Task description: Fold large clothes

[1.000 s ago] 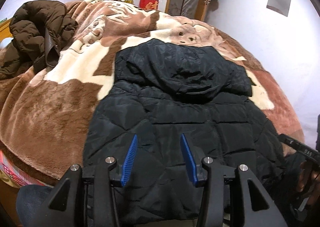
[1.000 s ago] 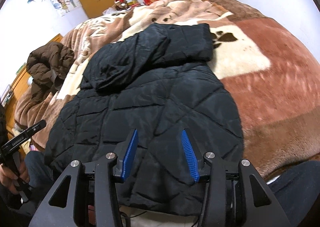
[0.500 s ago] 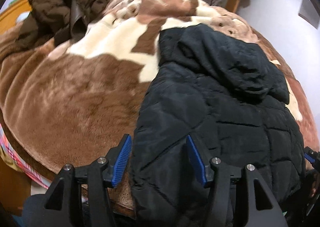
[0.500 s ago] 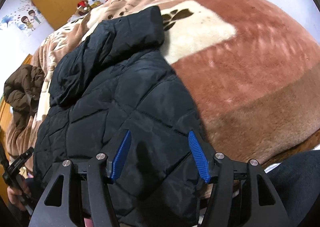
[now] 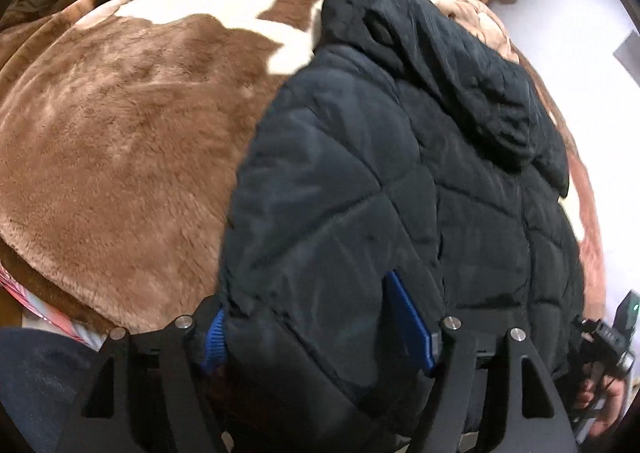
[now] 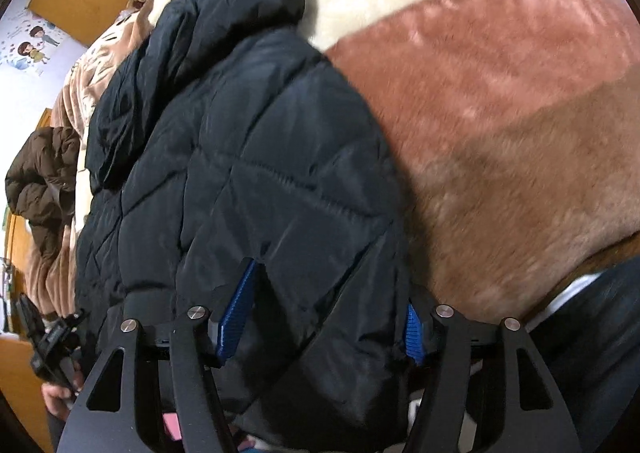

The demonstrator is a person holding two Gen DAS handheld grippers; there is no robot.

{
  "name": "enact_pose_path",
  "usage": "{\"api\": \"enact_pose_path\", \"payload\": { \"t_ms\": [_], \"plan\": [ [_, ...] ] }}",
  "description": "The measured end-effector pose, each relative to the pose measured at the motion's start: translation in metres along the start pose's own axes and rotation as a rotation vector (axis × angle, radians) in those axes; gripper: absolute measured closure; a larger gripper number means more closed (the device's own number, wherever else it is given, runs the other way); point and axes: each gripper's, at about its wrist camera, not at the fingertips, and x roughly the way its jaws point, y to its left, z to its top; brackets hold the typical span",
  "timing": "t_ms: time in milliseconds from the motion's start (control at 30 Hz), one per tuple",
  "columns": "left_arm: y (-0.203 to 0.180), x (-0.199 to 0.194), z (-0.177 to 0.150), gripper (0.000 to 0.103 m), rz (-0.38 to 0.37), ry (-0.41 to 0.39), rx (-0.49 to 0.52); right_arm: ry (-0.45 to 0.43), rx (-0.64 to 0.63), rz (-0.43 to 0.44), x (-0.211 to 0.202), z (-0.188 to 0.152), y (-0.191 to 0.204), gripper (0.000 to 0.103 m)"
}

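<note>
The jacket (image 5: 360, 181) lay on the bed (image 5: 120, 133), hem near. Both grippers, left (image 5: 320, 317) and right (image 6: 324, 313), stood spread around hem corners; best bite deep before lifting evenly.

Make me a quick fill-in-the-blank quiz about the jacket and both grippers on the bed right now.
1. The quilted jacket is ____ in colour.
2. The jacket lies on a plush ____.
3. The left gripper and the right gripper each straddle the jacket's near ____.
4. The heaped coat is ____.

Missing words: black; blanket; edge; brown
</note>
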Motion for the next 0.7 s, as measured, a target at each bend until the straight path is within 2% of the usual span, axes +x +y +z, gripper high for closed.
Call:
{"api": "enact_pose_path", "payload": {
  "t_ms": [67,133,200,267,367,500,600,700],
  "plan": [
    [-0.004,0.001,0.000,0.030,0.012,0.003,0.017,0.008,-0.014,-0.008,0.001,0.000,0.001,0.038],
    [-0.007,0.001,-0.001,0.040,0.011,0.003,0.029,0.011,-0.024,0.002,0.000,0.000,0.002,0.048],
    [-0.011,-0.003,0.000,0.065,-0.004,-0.014,0.047,0.003,-0.037,0.036,-0.005,0.001,0.005,0.073],
    [-0.017,-0.011,0.001,0.079,-0.025,-0.039,0.066,-0.008,-0.045,0.071,-0.013,0.002,0.010,0.084],
    [-0.024,-0.034,0.007,0.085,-0.090,-0.091,0.068,-0.049,-0.066,0.159,-0.037,0.009,0.019,0.089],
    [-0.033,-0.075,0.027,0.087,-0.191,-0.190,0.047,-0.148,-0.127,0.249,-0.080,0.023,0.039,0.090],
    [-0.034,-0.103,0.041,0.087,-0.236,-0.256,0.029,-0.199,-0.149,0.292,-0.103,0.028,0.049,0.090],
    [-0.026,-0.127,0.042,0.087,-0.273,-0.298,0.012,-0.227,-0.174,0.315,-0.126,0.018,0.049,0.090]
  ]
}}
